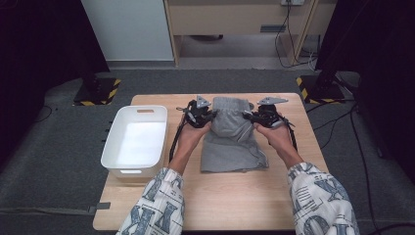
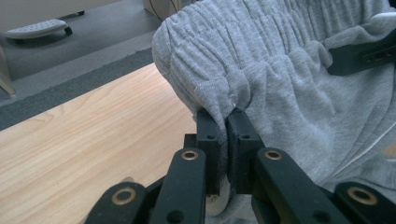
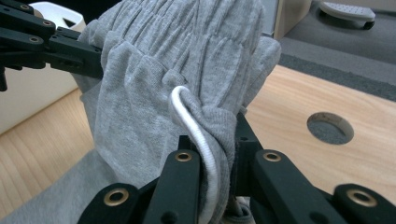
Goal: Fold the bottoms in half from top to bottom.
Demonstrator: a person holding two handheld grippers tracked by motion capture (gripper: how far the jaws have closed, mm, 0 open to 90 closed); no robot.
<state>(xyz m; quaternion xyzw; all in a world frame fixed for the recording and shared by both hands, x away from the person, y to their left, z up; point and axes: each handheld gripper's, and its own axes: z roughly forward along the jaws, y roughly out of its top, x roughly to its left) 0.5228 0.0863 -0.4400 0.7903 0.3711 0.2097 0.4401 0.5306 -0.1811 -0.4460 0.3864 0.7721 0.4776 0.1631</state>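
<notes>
Grey sweat shorts (image 1: 234,139) lie on the wooden table (image 1: 220,200), their elastic waistband (image 1: 229,105) lifted at the far end. My left gripper (image 1: 209,117) is shut on the waistband's left side; in the left gripper view the gathered grey cloth (image 2: 261,74) is pinched between its pads (image 2: 208,128). My right gripper (image 1: 248,116) is shut on the waistband's right side, clamping cloth (image 3: 187,65) together with a white drawstring (image 3: 194,126). Each gripper view also shows the other gripper's black jaw against the fabric.
A white plastic bin (image 1: 137,139) stands on the table's left side, beside my left forearm. A round hole (image 3: 330,127) is cut in the tabletop right of the shorts. Dark carpet and a wooden desk lie beyond the far edge.
</notes>
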